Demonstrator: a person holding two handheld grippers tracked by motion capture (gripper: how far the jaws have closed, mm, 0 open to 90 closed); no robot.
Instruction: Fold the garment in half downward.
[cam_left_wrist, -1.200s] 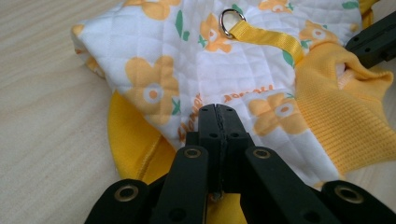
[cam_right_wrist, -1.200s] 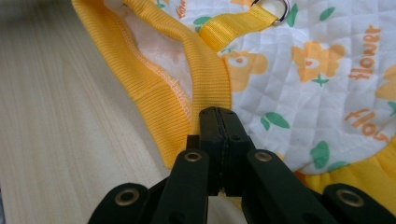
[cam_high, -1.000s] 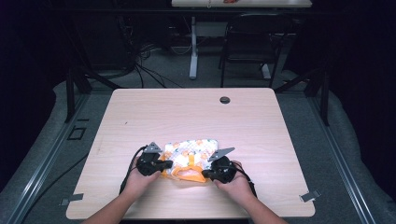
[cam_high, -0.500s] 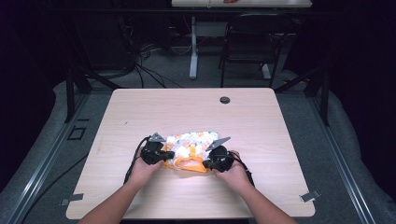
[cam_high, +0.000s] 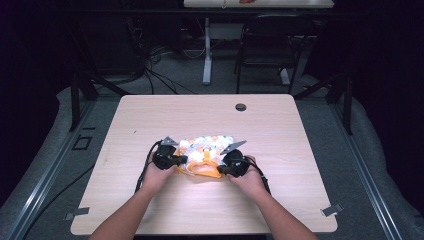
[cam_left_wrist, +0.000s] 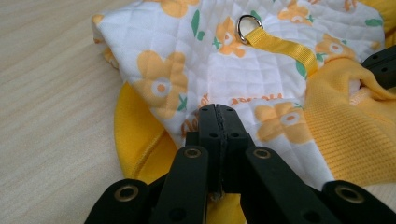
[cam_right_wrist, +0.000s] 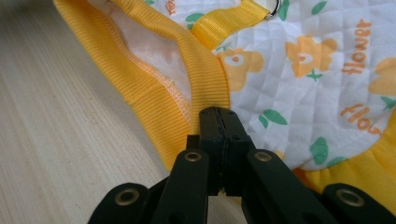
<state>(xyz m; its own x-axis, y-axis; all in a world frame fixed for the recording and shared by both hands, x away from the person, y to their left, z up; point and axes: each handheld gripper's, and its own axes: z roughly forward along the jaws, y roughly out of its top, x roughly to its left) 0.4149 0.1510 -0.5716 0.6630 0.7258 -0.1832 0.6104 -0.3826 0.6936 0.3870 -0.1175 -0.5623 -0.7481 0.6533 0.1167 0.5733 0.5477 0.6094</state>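
Observation:
A small quilted garment (cam_high: 206, 146), white with orange flowers and yellow ribbed trim, lies on the wooden table (cam_high: 150, 120) near its front middle. My left gripper (cam_high: 181, 160) is shut on the garment's left edge, the jaws pinching white quilted cloth (cam_left_wrist: 210, 70) over the yellow trim (cam_left_wrist: 133, 135). My right gripper (cam_high: 220, 170) is shut on its right side, the jaws closed on the yellow ribbed band (cam_right_wrist: 205, 79). A yellow strap (cam_left_wrist: 282, 46) with a metal ring (cam_left_wrist: 249, 22) runs across the top of the cloth. The other gripper's jaw shows at the left gripper view's right edge.
A dark round grommet (cam_high: 240, 107) sits in the table near its far edge. Beyond the table stand a black chair (cam_high: 270, 40) and a white table leg (cam_high: 207, 55), with cables on the floor. Bare tabletop surrounds the garment on every side.
Both hands have slid the garment a little farther from the person, and the two grippers have kept their hold on it.

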